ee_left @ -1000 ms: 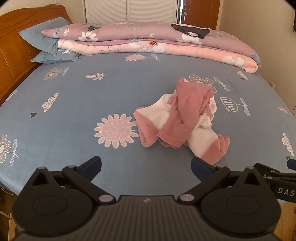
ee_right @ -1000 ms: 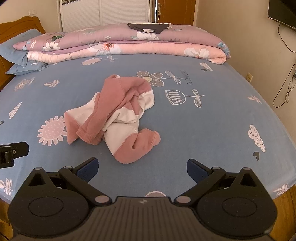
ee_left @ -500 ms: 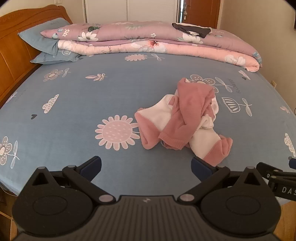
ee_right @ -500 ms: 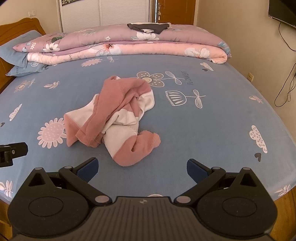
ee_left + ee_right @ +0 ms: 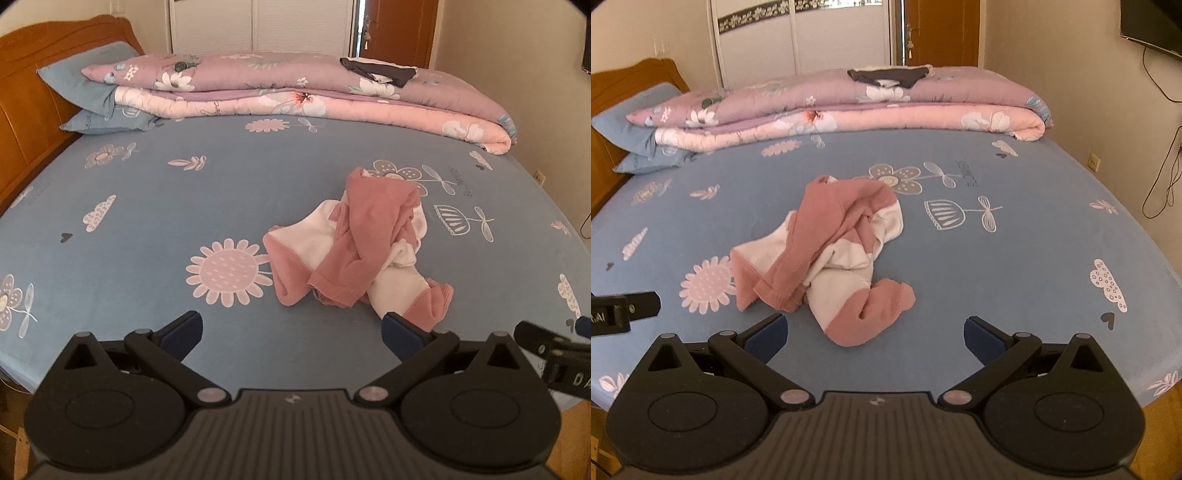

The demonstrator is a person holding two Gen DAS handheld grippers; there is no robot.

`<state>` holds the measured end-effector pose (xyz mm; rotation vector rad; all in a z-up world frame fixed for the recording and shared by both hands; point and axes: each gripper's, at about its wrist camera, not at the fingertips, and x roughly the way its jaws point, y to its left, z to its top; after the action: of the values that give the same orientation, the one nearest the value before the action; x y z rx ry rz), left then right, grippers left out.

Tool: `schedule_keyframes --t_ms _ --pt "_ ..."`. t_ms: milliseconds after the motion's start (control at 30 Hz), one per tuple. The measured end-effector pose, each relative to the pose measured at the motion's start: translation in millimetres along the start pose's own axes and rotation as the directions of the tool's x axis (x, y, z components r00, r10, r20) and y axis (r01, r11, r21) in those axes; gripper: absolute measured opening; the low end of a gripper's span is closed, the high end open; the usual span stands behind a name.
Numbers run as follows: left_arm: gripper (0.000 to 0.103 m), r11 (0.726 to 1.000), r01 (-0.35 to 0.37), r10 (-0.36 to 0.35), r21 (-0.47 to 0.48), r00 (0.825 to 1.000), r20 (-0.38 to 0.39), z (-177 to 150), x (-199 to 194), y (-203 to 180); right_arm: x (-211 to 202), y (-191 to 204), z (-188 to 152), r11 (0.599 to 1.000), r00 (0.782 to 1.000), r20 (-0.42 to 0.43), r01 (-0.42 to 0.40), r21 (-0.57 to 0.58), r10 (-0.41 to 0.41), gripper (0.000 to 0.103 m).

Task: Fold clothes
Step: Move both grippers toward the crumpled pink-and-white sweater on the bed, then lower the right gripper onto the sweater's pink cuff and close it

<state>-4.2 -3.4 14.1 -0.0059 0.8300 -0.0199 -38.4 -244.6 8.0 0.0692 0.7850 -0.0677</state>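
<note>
Risk sits mostly in the heap itself. The pink-and-white garment (image 5: 364, 251) lies crumpled near the middle of the bed (image 5: 147, 206), a pink sleeve twisted across the white body and a pink cuff (image 5: 875, 314) flopped toward me at the near edge of the pile. My left hand-held gripper (image 5: 291, 334) has its jaws spread wide and holds nothing; my right hand-held gripper (image 5: 873, 334) is just as wide and just as empty. Both hover over the near part of the bed, short of the cloth, with the cuff lying between the right one's fingers in its own view.

As I judge it, the first snag would be pinching two layers at once: the sleeve crosses the body, so a bite into the thick of it could lift the whole knot instead of spreading it. I cannot tell from here where the collar or hem runs, so I might also grab mismatched points and lay the piece out skewed. A low approach could catch the flowered sheet along with the knit. The folded quilt (image 5: 295, 92) at the far side is well apart and no concern.
</note>
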Motion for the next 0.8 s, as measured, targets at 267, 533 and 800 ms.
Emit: schedule_keyframes --t_ms 267,533,800 --pt "0.102 1.0 -0.004 0.004 0.012 0.999 0.034 -3 -15 0 -20 -9 -2 0.998 0.997 0.057 -0.056 0.026 0.055 0.103" --pt "0.102 1.0 -0.016 0.016 0.016 1.0 -0.001 7 25 -1 9 -31 1 0.992 0.994 0.069 -0.093 0.087 0.087 0.103" --pt "0.102 1.0 -0.022 0.023 0.017 0.998 -0.059 34 98 -9 79 -47 17 0.988 0.993 0.038 -0.111 0.111 0.107 0.103"
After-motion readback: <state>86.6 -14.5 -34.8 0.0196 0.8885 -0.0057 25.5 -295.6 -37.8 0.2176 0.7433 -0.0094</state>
